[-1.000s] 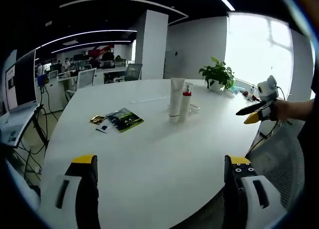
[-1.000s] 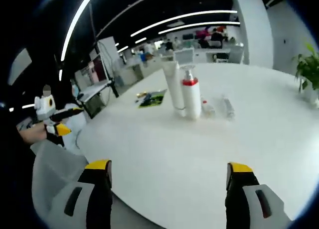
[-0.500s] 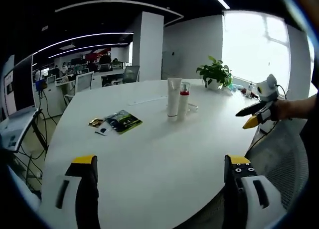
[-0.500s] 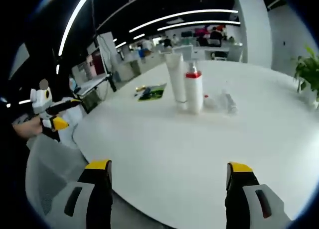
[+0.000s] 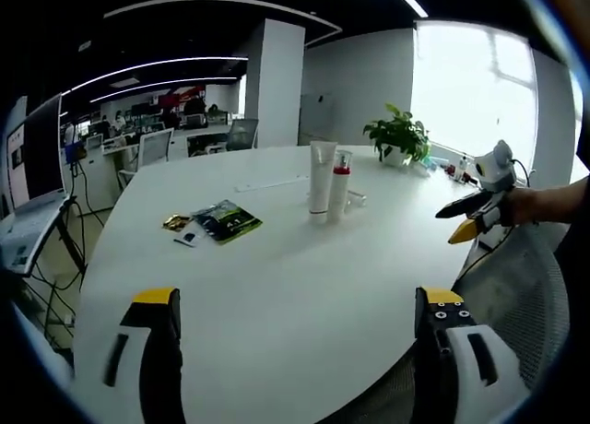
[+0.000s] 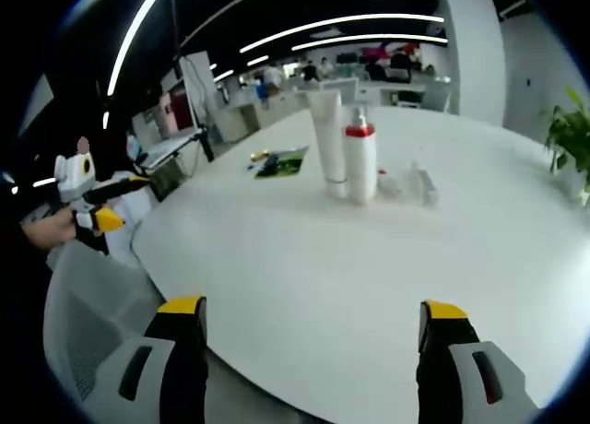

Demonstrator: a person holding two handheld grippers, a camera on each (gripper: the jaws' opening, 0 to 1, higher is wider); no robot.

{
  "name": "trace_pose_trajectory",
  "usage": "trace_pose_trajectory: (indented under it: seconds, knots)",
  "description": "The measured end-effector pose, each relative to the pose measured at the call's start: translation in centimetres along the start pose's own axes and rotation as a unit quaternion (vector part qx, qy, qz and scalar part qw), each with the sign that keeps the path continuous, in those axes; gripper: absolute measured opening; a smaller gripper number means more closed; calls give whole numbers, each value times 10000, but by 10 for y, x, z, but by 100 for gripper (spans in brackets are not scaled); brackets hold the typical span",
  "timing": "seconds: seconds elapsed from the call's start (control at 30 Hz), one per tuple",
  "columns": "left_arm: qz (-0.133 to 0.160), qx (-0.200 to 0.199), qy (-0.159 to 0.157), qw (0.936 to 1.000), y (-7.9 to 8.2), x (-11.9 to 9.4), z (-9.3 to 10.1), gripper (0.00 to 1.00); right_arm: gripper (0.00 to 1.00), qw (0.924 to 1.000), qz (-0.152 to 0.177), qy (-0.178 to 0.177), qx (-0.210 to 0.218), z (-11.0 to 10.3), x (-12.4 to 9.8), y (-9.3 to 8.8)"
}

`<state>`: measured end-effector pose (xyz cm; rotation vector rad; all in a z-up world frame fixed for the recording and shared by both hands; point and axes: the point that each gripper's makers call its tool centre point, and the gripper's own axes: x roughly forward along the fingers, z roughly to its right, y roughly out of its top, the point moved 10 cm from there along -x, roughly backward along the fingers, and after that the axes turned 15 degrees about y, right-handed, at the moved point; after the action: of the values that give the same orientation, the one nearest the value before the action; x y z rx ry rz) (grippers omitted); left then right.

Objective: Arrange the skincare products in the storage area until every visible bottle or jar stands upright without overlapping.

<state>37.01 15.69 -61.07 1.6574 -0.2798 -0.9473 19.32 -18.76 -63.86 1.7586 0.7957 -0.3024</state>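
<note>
A tall white tube (image 5: 320, 182) (image 6: 327, 148) stands upright on the round white table (image 5: 277, 276) (image 6: 313, 286), close beside a white pump bottle with a red collar (image 5: 338, 187) (image 6: 360, 156). Small clear items (image 6: 422, 183) lie flat just beyond the bottle. My left gripper (image 5: 300, 336) is open, held back over the table's near edge, far from the bottles. My right gripper (image 6: 313, 336) is open too, also well short of them. In the left gripper view the right gripper (image 5: 468, 218) shows in a hand at the right; in the right gripper view the left gripper (image 6: 97, 207) shows at the left.
A dark green packet (image 5: 229, 221) (image 6: 281, 162) and small sachets (image 5: 180, 226) lie flat on the table's left part. A potted plant (image 5: 401, 140) stands at the far edge. A grey mesh chair (image 6: 88, 323) (image 5: 525, 295) sits by the table edge. Office desks lie beyond.
Both views have shifted slightly with the hands. The bottles, packet and both grippers' jaws stay as they were.
</note>
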Motion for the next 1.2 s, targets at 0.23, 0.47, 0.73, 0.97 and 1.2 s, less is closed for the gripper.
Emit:
trace_pose_trajectory:
  seconds: [0.23, 0.47, 0.73, 0.97, 1.2]
  knots:
    - [-26, -32, 22, 10000, -1, 1, -1, 99, 98, 10000, -1, -1, 49, 2, -1, 1]
    - [-65, 1, 43, 10000, -2, 1, -1, 98, 95, 10000, -24, -54, 78, 15, -2, 7]
    - [-151, 54, 55, 9999, -3, 3, -2, 97, 88, 9998, -169, -54, 66, 28, 1, 13]
    - [-200, 89, 43, 9998, -4, 4, -1, 97, 84, 9995, -329, -30, -9, 40, 6, 21]
    - [-243, 57, 72, 9997, -5, 4, -2, 97, 81, 9987, -500, 31, -93, 51, 15, 33]
